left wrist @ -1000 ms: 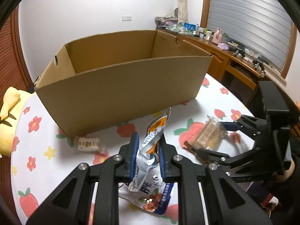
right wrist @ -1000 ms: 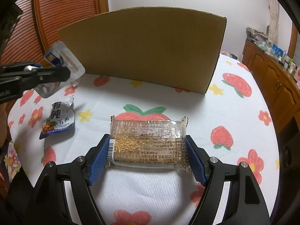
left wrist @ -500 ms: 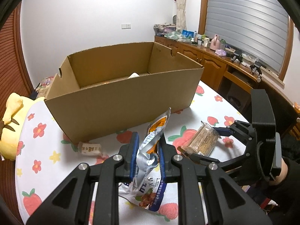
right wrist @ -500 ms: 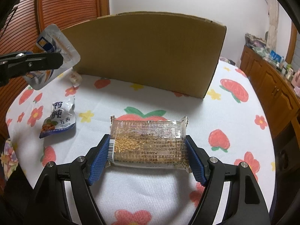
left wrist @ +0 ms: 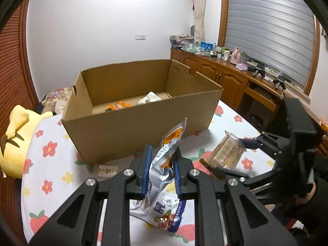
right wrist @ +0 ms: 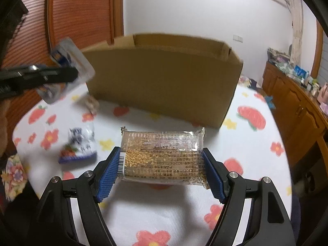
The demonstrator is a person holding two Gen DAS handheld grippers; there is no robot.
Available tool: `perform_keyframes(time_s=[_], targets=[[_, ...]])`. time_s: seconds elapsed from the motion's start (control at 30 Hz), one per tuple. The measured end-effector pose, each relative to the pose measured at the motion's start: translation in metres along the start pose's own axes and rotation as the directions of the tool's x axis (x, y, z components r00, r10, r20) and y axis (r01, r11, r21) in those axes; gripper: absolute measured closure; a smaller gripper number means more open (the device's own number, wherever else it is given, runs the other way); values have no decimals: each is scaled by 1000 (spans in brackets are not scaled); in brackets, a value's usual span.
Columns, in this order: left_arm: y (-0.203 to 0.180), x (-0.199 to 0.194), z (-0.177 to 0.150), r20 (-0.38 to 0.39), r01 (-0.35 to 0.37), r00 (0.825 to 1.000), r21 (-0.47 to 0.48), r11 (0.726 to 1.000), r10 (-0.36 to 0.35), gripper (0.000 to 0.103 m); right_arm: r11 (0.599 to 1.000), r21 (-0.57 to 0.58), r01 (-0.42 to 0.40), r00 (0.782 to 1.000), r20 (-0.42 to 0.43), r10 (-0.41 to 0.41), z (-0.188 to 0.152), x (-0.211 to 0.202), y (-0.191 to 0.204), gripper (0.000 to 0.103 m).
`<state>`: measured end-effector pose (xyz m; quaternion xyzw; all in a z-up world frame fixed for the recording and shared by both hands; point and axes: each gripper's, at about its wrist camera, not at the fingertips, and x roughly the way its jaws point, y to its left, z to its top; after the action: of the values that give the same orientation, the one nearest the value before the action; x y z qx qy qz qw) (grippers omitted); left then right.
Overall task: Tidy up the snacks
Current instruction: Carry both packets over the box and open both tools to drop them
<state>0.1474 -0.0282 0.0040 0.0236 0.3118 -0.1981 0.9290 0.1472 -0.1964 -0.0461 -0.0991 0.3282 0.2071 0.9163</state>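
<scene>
My left gripper is shut on a silver and orange snack pouch, held in the air in front of the open cardboard box. My right gripper is shut on a clear sesame bar packet, lifted above the table; it also shows in the left wrist view. The box holds an orange snack and a white one. A blue and white pouch lies on the tablecloth, below my left gripper.
A small wrapped snack lies against the box's near wall. The round table has a floral cloth. A yellow plush sits at the left edge. A wooden sideboard stands at the right.
Both grippers have risen with their snacks. The box interior has come into the left wrist view, and the sesame packet is higher off the table.
</scene>
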Motion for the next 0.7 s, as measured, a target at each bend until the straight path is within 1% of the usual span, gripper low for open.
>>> perform_keyframes(time_s=[0.2, 0.3, 0.5, 0.7], targets=[[6, -4, 26, 44, 0, 999, 4, 1000, -1, 86, 999, -43, -1, 997, 77, 4, 36, -21, 2, 25], [11, -3, 40, 54, -8, 999, 8, 1000, 8, 86, 998, -60, -2, 994, 113, 9, 55, -28, 0, 25], [25, 1, 68, 75, -40, 996, 7, 999, 40, 86, 997, -81, -8, 988, 151, 20, 85, -29, -5, 25], [42, 12, 86, 76, -64, 995, -12, 998, 65, 86, 994, -103, -23, 986, 159, 39, 108, -19, -7, 25]])
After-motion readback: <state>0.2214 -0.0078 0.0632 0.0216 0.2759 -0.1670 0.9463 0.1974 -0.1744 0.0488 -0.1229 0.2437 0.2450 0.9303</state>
